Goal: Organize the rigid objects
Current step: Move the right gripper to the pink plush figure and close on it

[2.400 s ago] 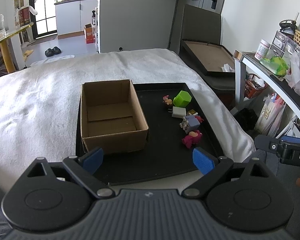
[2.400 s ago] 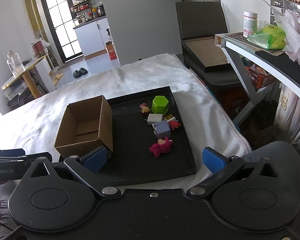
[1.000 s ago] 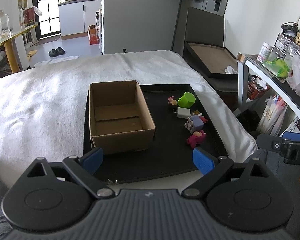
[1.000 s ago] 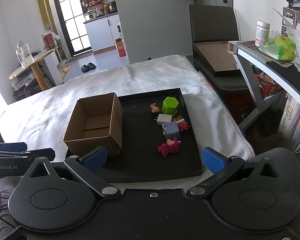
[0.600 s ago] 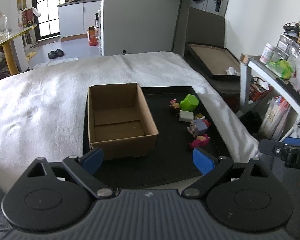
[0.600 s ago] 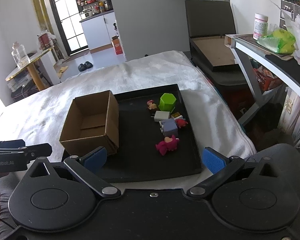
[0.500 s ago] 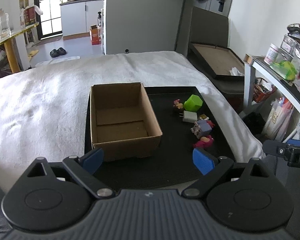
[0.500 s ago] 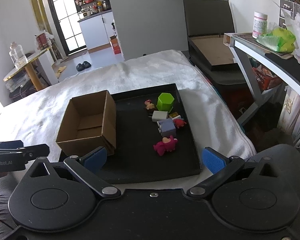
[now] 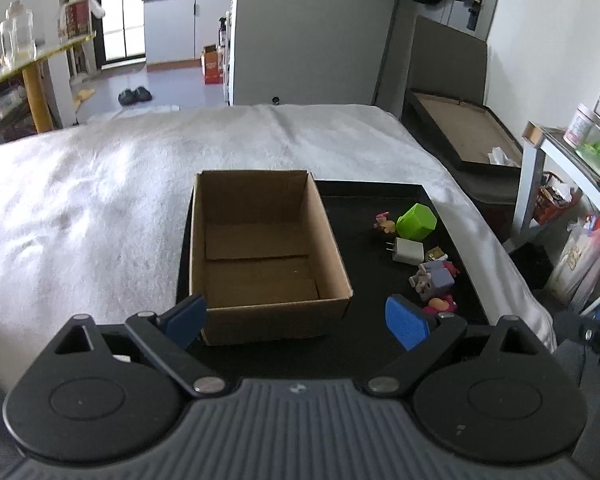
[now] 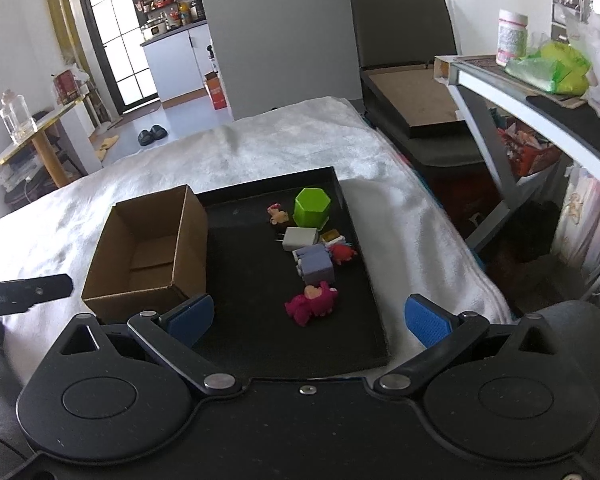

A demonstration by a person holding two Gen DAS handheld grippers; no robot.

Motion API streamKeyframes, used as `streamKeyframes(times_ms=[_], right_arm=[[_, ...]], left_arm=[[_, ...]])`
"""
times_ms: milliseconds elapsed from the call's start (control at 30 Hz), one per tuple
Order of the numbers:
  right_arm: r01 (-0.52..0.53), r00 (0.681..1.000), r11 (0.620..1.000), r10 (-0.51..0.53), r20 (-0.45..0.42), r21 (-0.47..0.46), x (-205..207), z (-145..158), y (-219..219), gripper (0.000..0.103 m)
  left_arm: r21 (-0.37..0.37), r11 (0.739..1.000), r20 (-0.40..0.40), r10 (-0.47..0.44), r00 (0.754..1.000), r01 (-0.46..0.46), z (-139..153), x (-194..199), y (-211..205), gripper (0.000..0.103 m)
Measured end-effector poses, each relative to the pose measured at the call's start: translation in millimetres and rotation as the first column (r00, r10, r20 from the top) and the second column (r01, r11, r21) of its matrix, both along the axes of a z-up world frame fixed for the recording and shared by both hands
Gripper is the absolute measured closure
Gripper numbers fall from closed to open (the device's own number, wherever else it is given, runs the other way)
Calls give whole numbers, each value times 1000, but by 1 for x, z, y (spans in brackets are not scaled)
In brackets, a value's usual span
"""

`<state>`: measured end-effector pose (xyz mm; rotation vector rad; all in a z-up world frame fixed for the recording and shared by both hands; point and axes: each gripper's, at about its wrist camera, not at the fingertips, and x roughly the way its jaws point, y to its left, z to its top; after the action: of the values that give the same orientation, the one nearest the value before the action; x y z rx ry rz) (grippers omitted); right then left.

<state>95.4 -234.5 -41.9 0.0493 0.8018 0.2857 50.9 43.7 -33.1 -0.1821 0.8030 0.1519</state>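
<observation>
Left claw [image 9: 296, 320] spread apart, empty, hovered before cardboard box [image 9: 260, 256]. Right claw [image 10: 310, 318] likewise apart, empty, over near edge of black tray [image 10: 256, 280]. Box stood open on tray's left half. On right half lay green hexagonal block [image 10: 311, 207], white charger [image 10: 299, 238], purple block [image 10: 318, 266], pink figure [image 10: 311, 302]. Tray rested on white bed blanket [image 9: 100, 184].

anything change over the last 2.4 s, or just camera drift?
Both grippers have crept closer to the black tray; nothing grasped or released. The left gripper and right gripper are open as before. The cardboard box is empty as before, toys unmoved.
</observation>
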Motion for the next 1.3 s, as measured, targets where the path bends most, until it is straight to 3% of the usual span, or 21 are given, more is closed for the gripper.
streamKeyframes(times_ms=[133, 300, 600, 967, 1300], right_arm=[[4, 1000, 999, -4, -5, -36, 7, -4, 3, 0], [17, 999, 1000, -18, -38, -21, 17, -11, 4, 0], [6, 996, 1000, -5, -84, 13, 40, -25, 10, 0], [-21, 993, 999, 18, -114, -27, 62, -55, 20, 1], [-41, 985, 998, 31, -170, -56, 86, -88, 37, 9]], left_arm=[[0, 999, -13, 32, 999, -32, -8, 13, 6, 7], [-44, 997, -34, 56, 998, -57, -17, 29, 15, 7], [-42, 991, -56, 123, 991, -125, -30, 53, 30, 7], [-33, 983, -74, 176, 982, -179, -71, 62, 45, 8], [-37, 964, -86, 261, 962, -265, -90, 61, 68, 10]])
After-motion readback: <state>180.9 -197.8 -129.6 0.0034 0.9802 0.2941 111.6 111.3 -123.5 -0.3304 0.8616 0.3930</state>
